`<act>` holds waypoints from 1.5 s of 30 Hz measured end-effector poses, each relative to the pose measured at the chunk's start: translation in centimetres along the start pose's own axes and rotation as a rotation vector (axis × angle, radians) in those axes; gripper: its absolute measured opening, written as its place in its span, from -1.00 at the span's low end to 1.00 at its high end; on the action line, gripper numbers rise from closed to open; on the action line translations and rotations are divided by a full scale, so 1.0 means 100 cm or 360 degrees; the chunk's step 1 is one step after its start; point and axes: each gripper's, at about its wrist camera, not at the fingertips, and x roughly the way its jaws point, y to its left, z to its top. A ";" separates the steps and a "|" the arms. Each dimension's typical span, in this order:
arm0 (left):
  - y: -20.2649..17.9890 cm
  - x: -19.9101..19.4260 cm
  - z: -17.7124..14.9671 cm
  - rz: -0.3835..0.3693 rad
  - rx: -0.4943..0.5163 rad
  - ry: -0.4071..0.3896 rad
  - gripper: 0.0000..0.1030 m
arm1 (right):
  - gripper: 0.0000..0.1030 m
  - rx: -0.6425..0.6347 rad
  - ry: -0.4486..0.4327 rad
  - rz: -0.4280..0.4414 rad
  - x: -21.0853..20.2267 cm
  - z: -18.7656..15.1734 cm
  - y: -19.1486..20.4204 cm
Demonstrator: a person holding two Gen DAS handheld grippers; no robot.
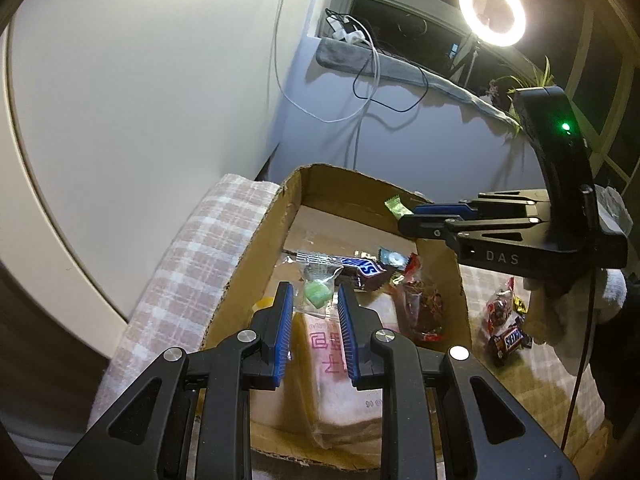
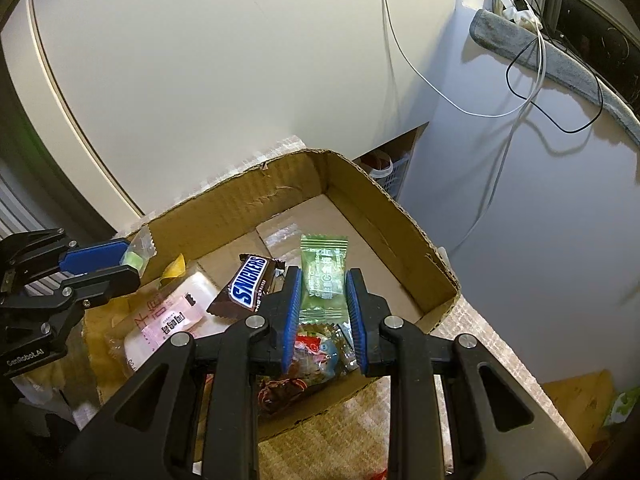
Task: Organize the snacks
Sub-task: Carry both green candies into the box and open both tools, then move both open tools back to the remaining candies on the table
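An open cardboard box (image 1: 256,240) (image 2: 240,200) lies on a checked cloth. Over its near end my left gripper (image 1: 315,288) (image 2: 130,260) is shut on a clear packet with a green candy (image 1: 316,294) (image 2: 136,254). My right gripper (image 2: 324,272) (image 1: 406,218) is shut on a green wrapped packet (image 2: 324,276) (image 1: 396,208), above the box's right side. Inside the box lie a Snickers bar (image 1: 360,268) (image 2: 250,280), a pink-printed bread packet (image 1: 332,360) (image 2: 168,320) and red-wrapped snacks (image 1: 420,308) (image 2: 316,352).
Outside the box on the cloth (image 1: 168,280) lie a small Snickers (image 1: 510,338) and a red candy bag (image 1: 498,304). A white-gloved hand (image 1: 560,312) holds the right gripper. A wall stands close behind; a ring light (image 1: 492,10) and hanging cables (image 1: 372,80) are at the back.
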 end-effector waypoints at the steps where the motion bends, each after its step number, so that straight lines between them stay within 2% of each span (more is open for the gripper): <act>1: 0.001 0.000 0.000 0.0007 -0.0010 -0.0003 -0.58 | -0.52 0.0001 0.0001 -0.0002 0.000 0.000 0.000; 2: 0.001 0.001 0.001 0.0016 -0.0017 -0.0002 -0.57 | -0.50 0.0003 0.0004 -0.0006 -0.001 0.000 0.000; 3: 0.002 0.001 0.001 0.0022 -0.0021 0.0001 -0.54 | -0.38 0.0004 0.0004 -0.0010 -0.001 0.001 0.000; 6: 0.002 0.002 0.001 0.0037 -0.0028 0.0002 -0.10 | 0.26 0.0008 -0.0014 -0.0028 -0.004 0.001 -0.001; 7: 0.002 0.001 0.001 0.0039 -0.0025 -0.0005 0.10 | 0.38 0.0011 -0.0026 -0.0029 -0.006 0.000 -0.001; 18: -0.007 -0.009 -0.002 0.0037 -0.0001 -0.0040 0.13 | 0.41 0.0129 -0.0055 -0.0036 -0.031 -0.017 -0.016; 29: -0.042 -0.020 -0.011 -0.0046 0.0090 -0.0061 0.13 | 0.41 0.0395 -0.0239 -0.0111 -0.094 -0.070 -0.060; 32: -0.055 -0.021 -0.014 -0.0075 0.0116 -0.0055 0.13 | 0.43 0.0439 -0.0226 -0.0133 -0.107 -0.088 -0.073; 34: -0.063 -0.020 -0.017 -0.0095 0.0135 -0.0045 0.13 | 0.59 0.0465 -0.0211 -0.0171 -0.115 -0.103 -0.079; 35: -0.069 -0.020 -0.018 -0.0105 0.0153 -0.0042 0.13 | 0.60 0.0474 -0.0210 -0.0182 -0.119 -0.109 -0.083; 38: -0.088 -0.018 -0.024 -0.0142 0.0206 -0.0024 0.13 | 0.60 0.0501 -0.0183 -0.0239 -0.129 -0.133 -0.093; 45: -0.131 -0.003 -0.032 -0.0228 0.0313 0.0044 0.13 | 0.60 0.0668 -0.0087 -0.0272 -0.137 -0.185 -0.122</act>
